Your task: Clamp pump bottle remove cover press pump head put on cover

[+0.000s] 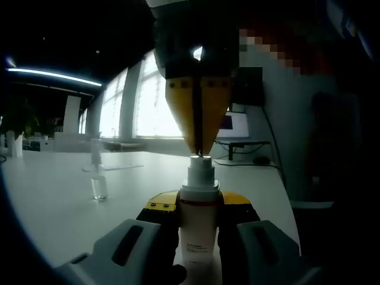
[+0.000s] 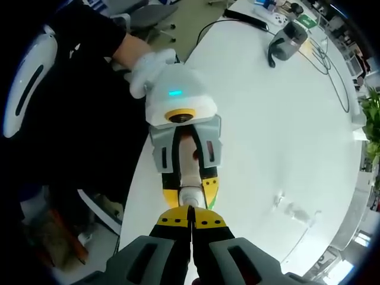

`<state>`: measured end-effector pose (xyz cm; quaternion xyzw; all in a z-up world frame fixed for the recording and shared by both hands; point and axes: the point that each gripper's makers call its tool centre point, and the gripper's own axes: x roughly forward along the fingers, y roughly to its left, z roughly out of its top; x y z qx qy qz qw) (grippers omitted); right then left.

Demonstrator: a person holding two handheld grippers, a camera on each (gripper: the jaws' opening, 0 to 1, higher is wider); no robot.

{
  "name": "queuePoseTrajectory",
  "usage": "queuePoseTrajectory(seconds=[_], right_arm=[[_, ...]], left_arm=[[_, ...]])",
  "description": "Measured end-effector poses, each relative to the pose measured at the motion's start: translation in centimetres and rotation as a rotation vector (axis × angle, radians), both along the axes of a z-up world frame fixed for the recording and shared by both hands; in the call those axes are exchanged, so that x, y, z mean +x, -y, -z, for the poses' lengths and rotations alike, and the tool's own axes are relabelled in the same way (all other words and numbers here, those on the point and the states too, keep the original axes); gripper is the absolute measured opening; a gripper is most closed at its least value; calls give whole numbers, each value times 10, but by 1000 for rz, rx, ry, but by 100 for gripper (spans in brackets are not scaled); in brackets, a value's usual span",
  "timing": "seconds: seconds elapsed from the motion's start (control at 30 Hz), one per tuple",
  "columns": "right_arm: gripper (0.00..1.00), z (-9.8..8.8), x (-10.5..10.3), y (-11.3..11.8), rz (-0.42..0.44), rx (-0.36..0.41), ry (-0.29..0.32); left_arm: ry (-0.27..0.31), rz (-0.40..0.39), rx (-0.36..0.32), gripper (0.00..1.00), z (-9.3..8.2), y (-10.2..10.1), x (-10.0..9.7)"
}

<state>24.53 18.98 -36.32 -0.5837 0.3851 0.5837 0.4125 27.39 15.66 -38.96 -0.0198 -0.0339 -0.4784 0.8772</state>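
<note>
Left gripper (image 1: 199,234) clamps white cylindrical plastic pump bottle (image 1: 198,228); right gripper (image 1: 200,151), jaws pressed together, bears on its pump head (image 1: 201,168) from twelve o'clock. Pressing step, I judge. Clear cover (image 1: 98,178) at nine o'clock awaits refitting.

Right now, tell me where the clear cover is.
In the left gripper view, the clear cover stands upright on the white table, left of the clamped pump bottle.

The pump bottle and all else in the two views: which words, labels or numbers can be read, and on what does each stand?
None can be read.
Pump bottle: small dark print on its lower front, too blurred to read.
Monitor behind it: lit screen, no legible text.
</note>
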Motion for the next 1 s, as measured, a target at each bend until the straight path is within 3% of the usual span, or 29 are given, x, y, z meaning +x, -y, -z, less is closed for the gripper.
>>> queuePoseTrajectory(seconds=[1.0], right_arm=[[0,-7,-1,1,-2,15,5]], left_arm=[[0,0,0,15,-1,1,-1]])
